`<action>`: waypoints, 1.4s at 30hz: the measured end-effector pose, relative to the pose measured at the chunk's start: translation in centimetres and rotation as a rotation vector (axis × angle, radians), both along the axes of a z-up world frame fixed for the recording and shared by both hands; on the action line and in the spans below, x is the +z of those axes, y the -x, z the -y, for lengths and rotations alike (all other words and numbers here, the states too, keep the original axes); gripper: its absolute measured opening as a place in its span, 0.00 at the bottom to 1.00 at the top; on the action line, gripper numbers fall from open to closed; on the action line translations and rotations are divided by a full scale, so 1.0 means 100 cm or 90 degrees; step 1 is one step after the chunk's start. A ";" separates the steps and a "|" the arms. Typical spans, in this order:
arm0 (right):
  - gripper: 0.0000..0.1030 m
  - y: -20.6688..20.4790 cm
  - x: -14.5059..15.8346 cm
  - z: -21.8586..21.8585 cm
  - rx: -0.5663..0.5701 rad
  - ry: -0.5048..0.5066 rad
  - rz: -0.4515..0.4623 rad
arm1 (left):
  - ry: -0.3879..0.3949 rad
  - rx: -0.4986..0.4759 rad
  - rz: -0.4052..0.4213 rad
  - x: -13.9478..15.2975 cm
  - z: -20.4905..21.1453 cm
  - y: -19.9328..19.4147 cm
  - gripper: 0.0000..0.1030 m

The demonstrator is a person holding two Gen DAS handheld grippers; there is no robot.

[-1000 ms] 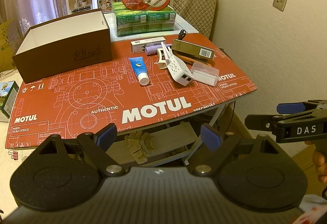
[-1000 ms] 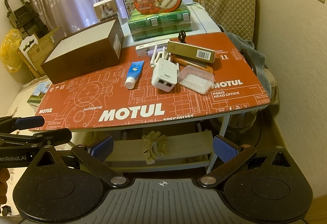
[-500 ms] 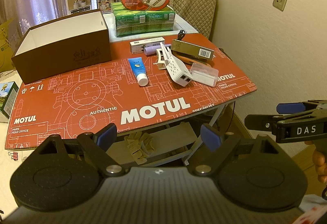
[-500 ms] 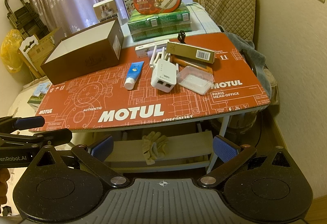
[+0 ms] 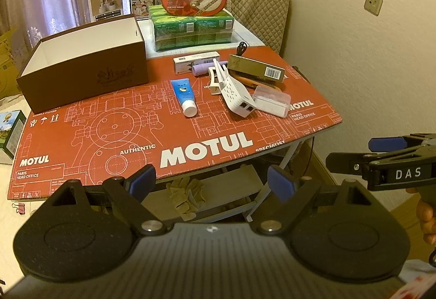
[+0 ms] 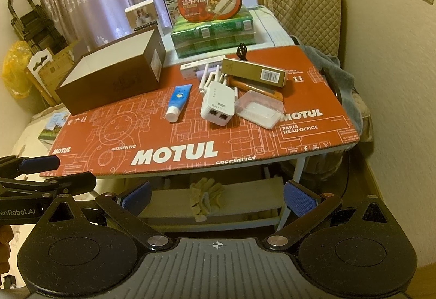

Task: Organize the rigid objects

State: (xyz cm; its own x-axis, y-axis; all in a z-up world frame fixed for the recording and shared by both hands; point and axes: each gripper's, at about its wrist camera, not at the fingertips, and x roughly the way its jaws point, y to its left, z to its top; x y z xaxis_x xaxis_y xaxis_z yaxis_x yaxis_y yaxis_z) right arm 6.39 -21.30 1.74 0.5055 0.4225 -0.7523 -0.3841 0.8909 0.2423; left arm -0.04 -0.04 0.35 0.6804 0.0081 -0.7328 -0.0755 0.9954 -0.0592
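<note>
Clutter (image 6: 218,104) beside open brown box (image 6: 114,81) on mat (image 6: 174,151).

The left gripper (image 5: 211,184) and right gripper (image 6: 218,196) hover side by side (both spread wide, holding nothing).

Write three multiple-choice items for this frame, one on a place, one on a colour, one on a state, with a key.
1. Where does the blue tube lie?
A. inside the brown box
B. on the red mat, between the brown box and the white router
C. on the shelf under the table

2. What colour is the tube's cap?
A. white
B. black
C. green

3. How is the right gripper?
A. shut on the router
B. shut on the tube
C. open, holding nothing

Key: B, the tube rests on the red mat between them; A, its near end is white; C, its blue pads stand wide apart short of the table.
</note>
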 end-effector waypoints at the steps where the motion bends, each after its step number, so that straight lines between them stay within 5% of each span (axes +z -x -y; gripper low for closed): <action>1: 0.98 0.000 0.000 0.000 0.000 0.000 0.000 | -0.001 0.001 0.000 0.000 0.001 0.000 0.84; 28: 0.98 -0.020 -0.015 0.008 0.008 -0.011 -0.020 | 0.009 -0.002 -0.040 -0.014 0.005 -0.025 0.84; 38: 0.98 -0.053 -0.028 0.011 -0.046 -0.031 -0.001 | 0.012 -0.028 -0.056 -0.033 -0.014 -0.084 0.84; 42: 0.90 -0.074 -0.036 0.011 -0.063 -0.031 0.011 | 0.014 -0.044 -0.065 -0.045 -0.023 -0.115 0.80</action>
State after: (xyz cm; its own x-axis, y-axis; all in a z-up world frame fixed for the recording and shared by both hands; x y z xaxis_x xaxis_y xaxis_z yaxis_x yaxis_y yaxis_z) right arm 13.82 -22.43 -1.85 0.5589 0.4055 -0.7234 -0.2987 0.9122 0.2806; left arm 11.43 2.22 -4.17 0.6005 -0.0537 -0.7979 -0.0129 0.9970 -0.0768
